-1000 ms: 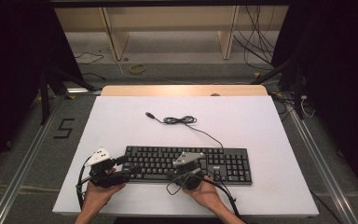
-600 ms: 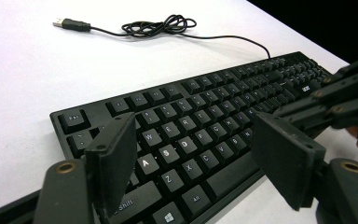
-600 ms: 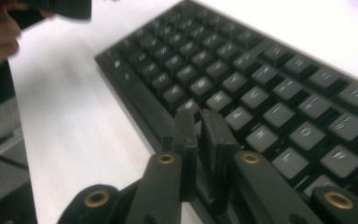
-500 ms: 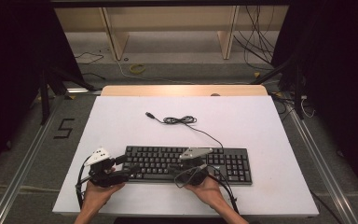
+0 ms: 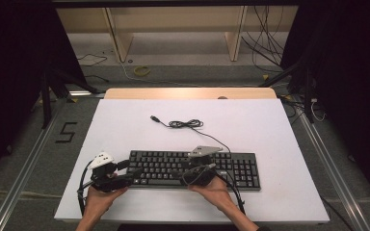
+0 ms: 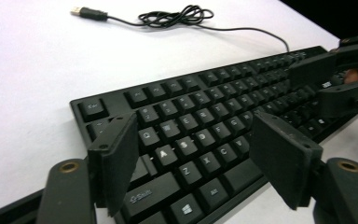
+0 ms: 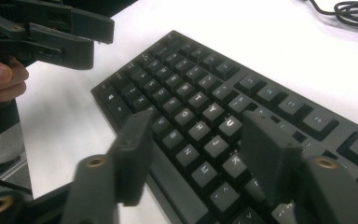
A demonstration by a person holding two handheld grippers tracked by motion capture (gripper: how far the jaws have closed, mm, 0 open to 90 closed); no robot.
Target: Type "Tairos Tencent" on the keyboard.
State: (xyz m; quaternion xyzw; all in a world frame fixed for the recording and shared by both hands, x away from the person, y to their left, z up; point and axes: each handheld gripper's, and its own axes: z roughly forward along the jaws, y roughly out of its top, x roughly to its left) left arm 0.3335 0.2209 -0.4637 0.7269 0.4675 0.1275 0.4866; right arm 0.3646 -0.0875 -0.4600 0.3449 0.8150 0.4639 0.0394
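Barely shifted, both hands hold each claw, left claw [image 6: 193,172] and right claw [image 7: 200,154], wide over the keyboard [image 5: 231,166].

Matt black plastic keyboard [image 5: 192,168], smooth matt white table [image 5: 125,120], pale wood strip [image 5: 173,93]

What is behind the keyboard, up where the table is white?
Behind the keyboard its own black cable lies in a loose tangle on the white table, ending in a plug. Nothing covers it.
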